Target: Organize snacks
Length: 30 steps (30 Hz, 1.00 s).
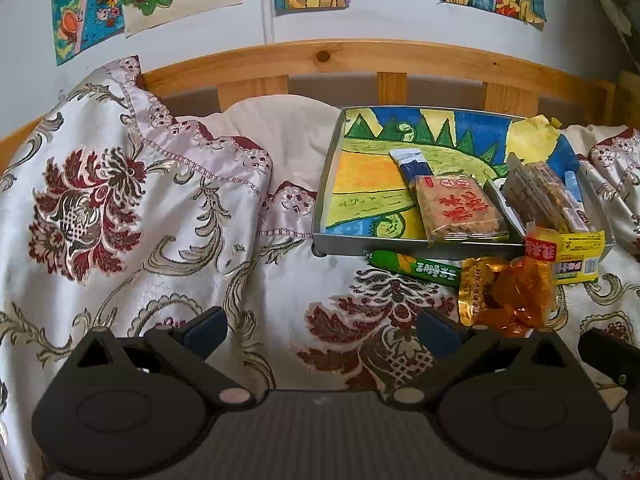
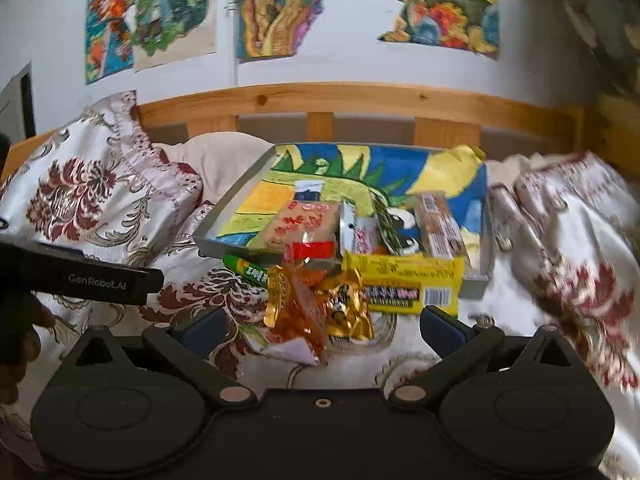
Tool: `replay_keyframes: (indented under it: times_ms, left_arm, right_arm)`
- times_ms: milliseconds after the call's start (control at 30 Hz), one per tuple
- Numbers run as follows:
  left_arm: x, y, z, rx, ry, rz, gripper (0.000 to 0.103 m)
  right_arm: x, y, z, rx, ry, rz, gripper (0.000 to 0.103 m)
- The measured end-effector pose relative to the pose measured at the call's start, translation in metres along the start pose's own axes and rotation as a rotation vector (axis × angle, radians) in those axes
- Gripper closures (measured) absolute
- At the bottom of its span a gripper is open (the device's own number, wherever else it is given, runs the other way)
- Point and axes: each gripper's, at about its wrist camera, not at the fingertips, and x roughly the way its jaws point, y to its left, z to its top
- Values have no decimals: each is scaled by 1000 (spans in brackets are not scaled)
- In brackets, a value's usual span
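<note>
Both tongs (image 1: 320,334) (image 2: 320,332) were held open and empty; the green sausage stick (image 1: 412,266) was laid lengthwise along the tray's (image 1: 340,237) front wall.

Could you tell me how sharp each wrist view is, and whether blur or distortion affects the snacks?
Left wrist view: sharp; print on the rice cake packet is legible, though fisheye bows the wooden headboard. Right wrist view: motion-blurred, worst on the bedspread at right; the orange snack bag is smeared, and the tray edges look soft.
</note>
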Motion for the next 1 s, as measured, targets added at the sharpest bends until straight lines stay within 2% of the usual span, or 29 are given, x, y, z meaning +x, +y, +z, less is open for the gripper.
replay_keyframes:
  times_ms: [133, 367, 767, 1000]
  left_arm:
    - [7, -1, 3, 5, 6, 4, 1]
    - [20, -2, 4, 11, 31, 12, 1]
    - [39, -4, 11, -32, 63, 5, 1]
    - [50, -14, 20, 10, 35, -10, 1]
  right_arm:
    - [7, 2, 1, -59, -41, 32, 1]
    - [31, 6, -1, -111, -20, 58, 1]
    - [54, -6, -6, -61, 33, 72, 1]
    - [59, -13, -8, -34, 41, 97, 1]
